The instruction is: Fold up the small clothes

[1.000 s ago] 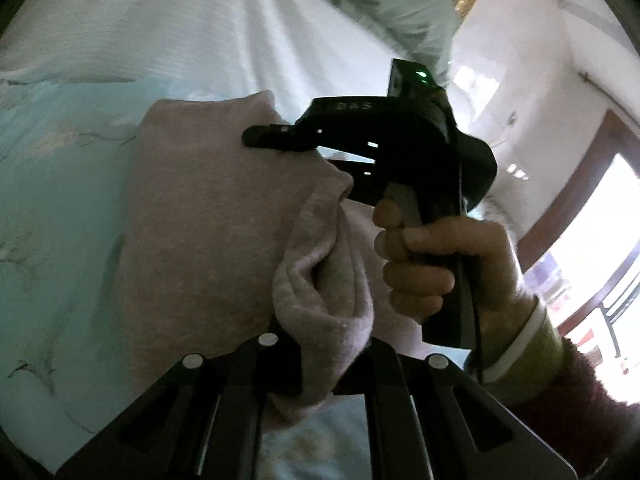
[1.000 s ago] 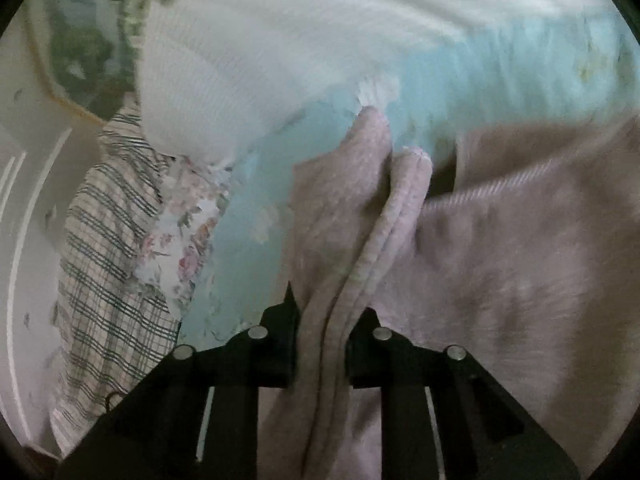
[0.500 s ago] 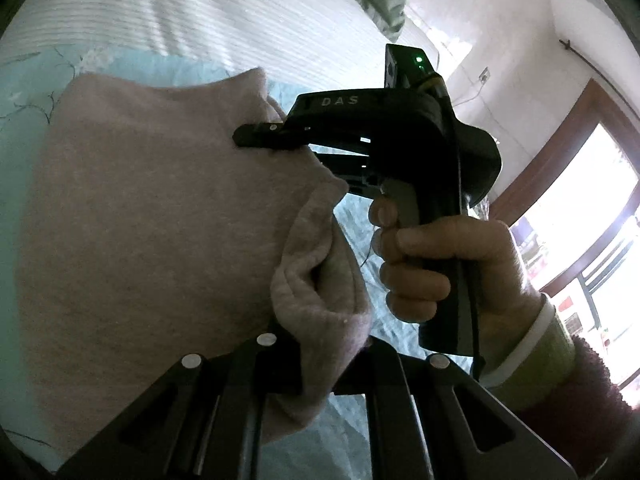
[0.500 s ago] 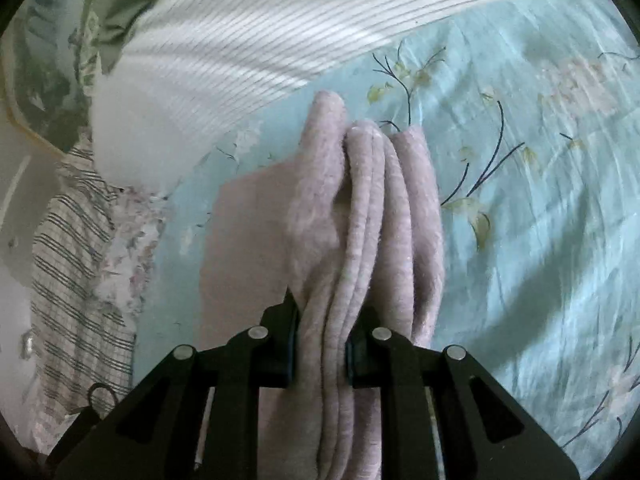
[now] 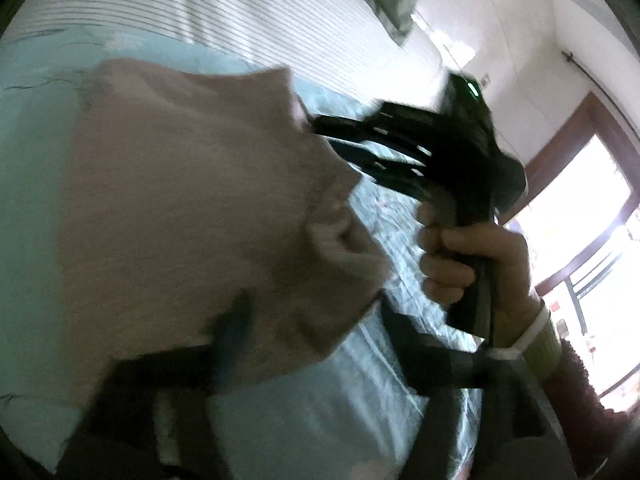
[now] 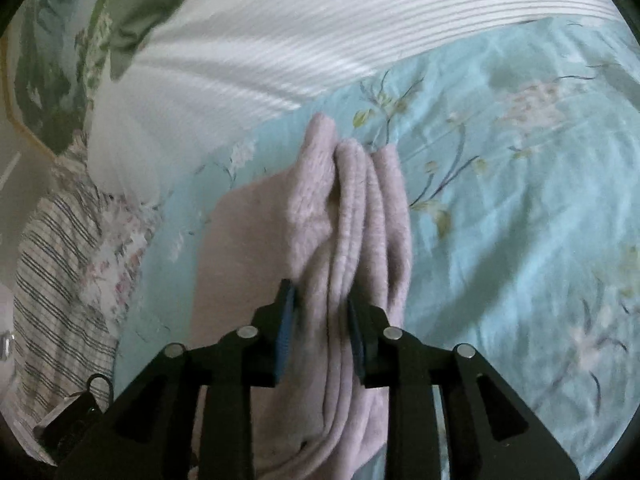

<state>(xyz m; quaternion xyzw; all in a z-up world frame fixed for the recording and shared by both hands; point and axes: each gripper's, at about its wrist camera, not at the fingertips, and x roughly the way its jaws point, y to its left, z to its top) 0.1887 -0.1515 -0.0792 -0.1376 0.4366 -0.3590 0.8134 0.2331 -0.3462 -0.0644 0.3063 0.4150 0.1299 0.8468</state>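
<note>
A small pinkish-grey fleece garment (image 5: 192, 200) lies folded on the light blue floral bedsheet (image 6: 520, 200). In the left wrist view my left gripper (image 5: 312, 320) is blurred, its fingers spread wide, one finger (image 5: 232, 328) lying on the cloth; it grips nothing. The right gripper (image 5: 320, 132), held in a hand, reaches the garment's far corner. In the right wrist view my right gripper (image 6: 320, 304) has its blue pads (image 6: 285, 328) parted a little, with the bunched garment folds (image 6: 360, 216) loose between them.
A white striped quilt (image 6: 320, 28) covers the far side of the bed. A green pillow (image 6: 132, 12) and a checked cloth (image 6: 56, 280) lie at the left in the right wrist view. A wall and a bright window (image 5: 580, 232) are on the right.
Both grippers have opened: the left one let go of the garment's folded edge and spread wide, and the right one's pads parted. The garment has settled onto the sheet.
</note>
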